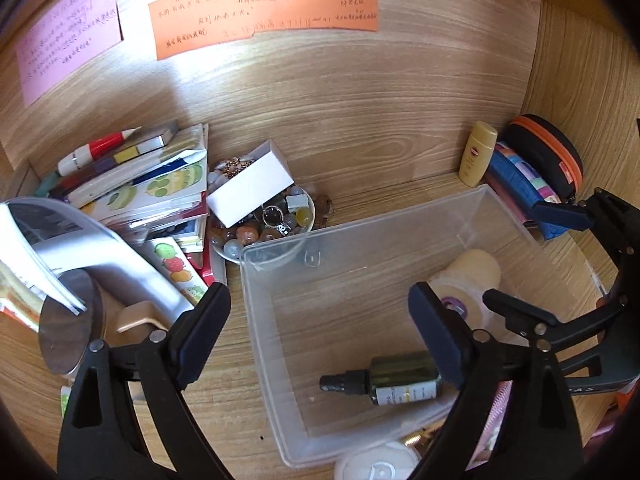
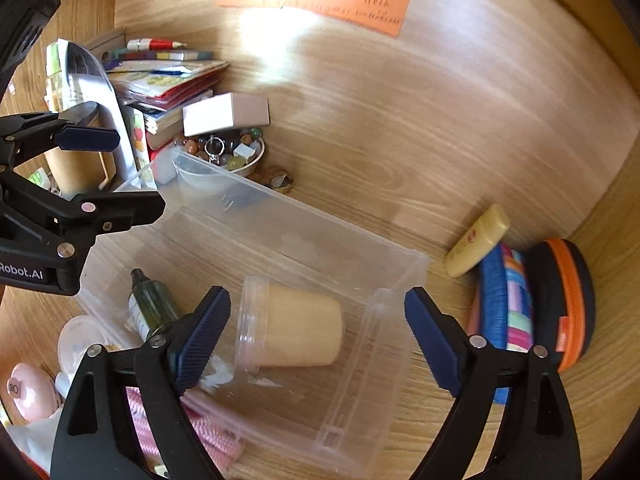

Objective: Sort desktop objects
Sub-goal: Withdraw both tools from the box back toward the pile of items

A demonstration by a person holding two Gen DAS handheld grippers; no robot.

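Clear plastic bin (image 2: 280, 240) on desk: green spray bottle (image 2: 152, 308), cotton-swab jar (image 2: 292, 328) (lying sideways). Left gripper (image 1: 320, 340), right gripper (image 2: 318, 336) spread, empty.

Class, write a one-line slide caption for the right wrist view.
Open right gripper hovers over a clear plastic bin holding a lying yellow-filled jar and a green spray bottle on a wooden desk.

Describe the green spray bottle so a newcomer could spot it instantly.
Find the clear plastic bin in the middle of the wooden desk. Two things lie inside: a pale yellow jar and, beside it, the spray bottle. It alone is dark green glass, with a black pump top and white label.
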